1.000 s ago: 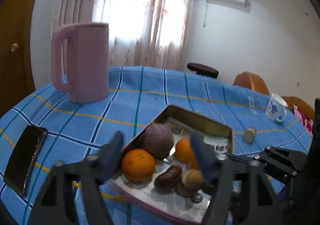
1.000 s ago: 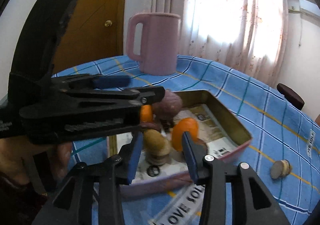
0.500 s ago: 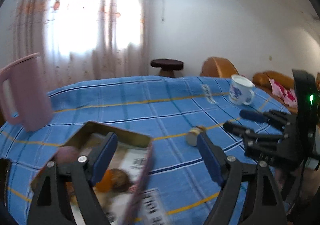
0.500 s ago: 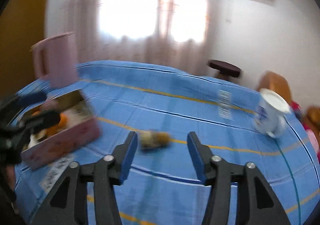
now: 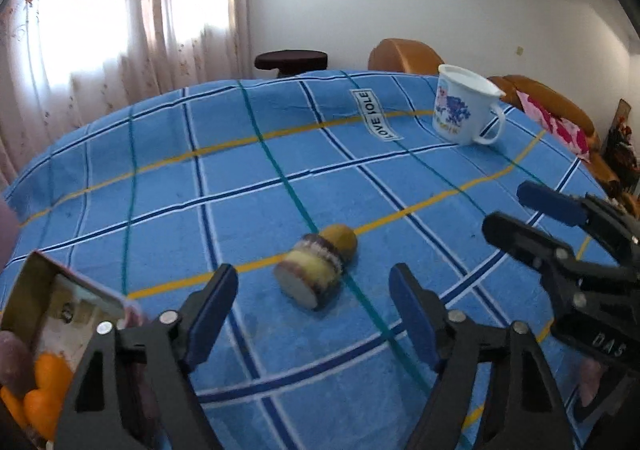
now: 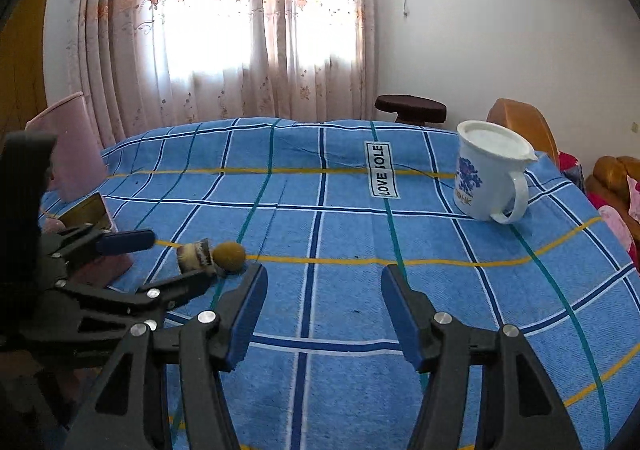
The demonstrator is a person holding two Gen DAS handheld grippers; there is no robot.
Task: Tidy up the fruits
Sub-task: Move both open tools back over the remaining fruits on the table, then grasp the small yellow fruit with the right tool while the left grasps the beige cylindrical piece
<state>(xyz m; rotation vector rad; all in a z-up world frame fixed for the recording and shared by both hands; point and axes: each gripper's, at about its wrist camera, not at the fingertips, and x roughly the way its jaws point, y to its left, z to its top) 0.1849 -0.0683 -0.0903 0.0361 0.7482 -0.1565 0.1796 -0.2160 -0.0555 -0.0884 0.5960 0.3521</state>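
A cut, cylinder-shaped piece with a pale face and purple skin (image 5: 310, 274) lies on the blue checked tablecloth beside a small brown round fruit (image 5: 341, 239). My left gripper (image 5: 312, 310) is open and empty, just short of them. In the right wrist view the same pieces (image 6: 196, 253) and brown fruit (image 6: 229, 256) lie left of centre. My right gripper (image 6: 322, 310) is open and empty over bare cloth. The metal tin (image 5: 38, 282) with oranges (image 5: 44, 390) and a purple fruit (image 5: 14, 362) sits at the far left.
A white mug with blue print (image 6: 486, 169) stands at the right of the table; it also shows in the left wrist view (image 5: 466, 109). A pink jug (image 6: 76, 153) stands far left. Chairs and a stool (image 6: 410, 107) stand beyond the table edge.
Both grippers have swung right, away from the tin, toward the loose pieces on the cloth. Both sets of fingers have opened wider. The tin has slid to the left edge of view.
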